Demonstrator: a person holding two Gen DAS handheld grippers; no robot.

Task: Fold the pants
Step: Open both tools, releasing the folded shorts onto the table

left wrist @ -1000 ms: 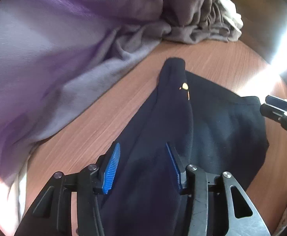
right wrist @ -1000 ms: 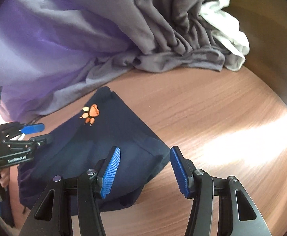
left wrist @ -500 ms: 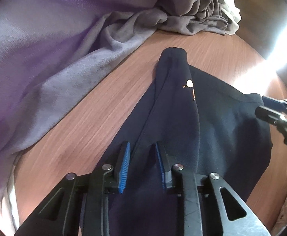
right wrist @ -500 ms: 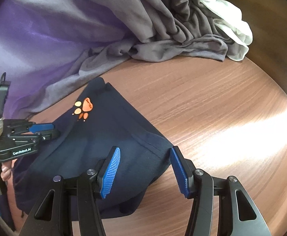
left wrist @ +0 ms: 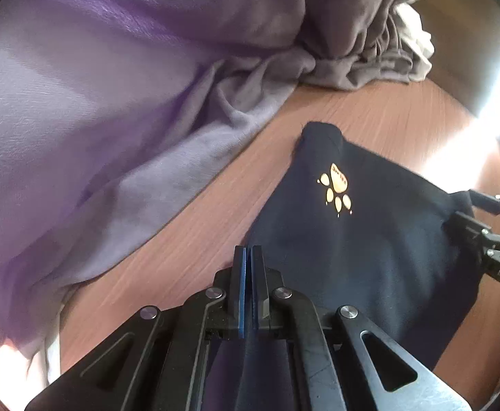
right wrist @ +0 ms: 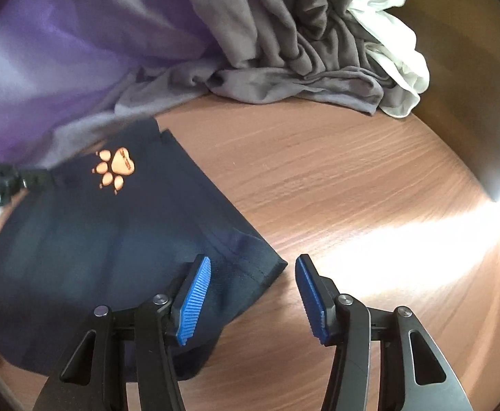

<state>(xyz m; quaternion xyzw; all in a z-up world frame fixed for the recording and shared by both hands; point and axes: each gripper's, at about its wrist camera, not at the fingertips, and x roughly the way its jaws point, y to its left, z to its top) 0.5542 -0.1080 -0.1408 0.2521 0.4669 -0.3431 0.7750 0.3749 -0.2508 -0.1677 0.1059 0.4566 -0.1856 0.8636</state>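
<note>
Lying flat on the wooden table [right wrist: 369, 178], the navy pants [left wrist: 369, 246] look thin, limp and light; the left tongs [left wrist: 248, 257] are pressed together on their near edge; the right tongs [right wrist: 253, 294] stand spread around the hemmed corner, a firm place to pinch.

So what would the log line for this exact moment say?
left tool: shut on navy pants | right tool: open at pants corner | table: gray and purple clothes heaped behind
</note>
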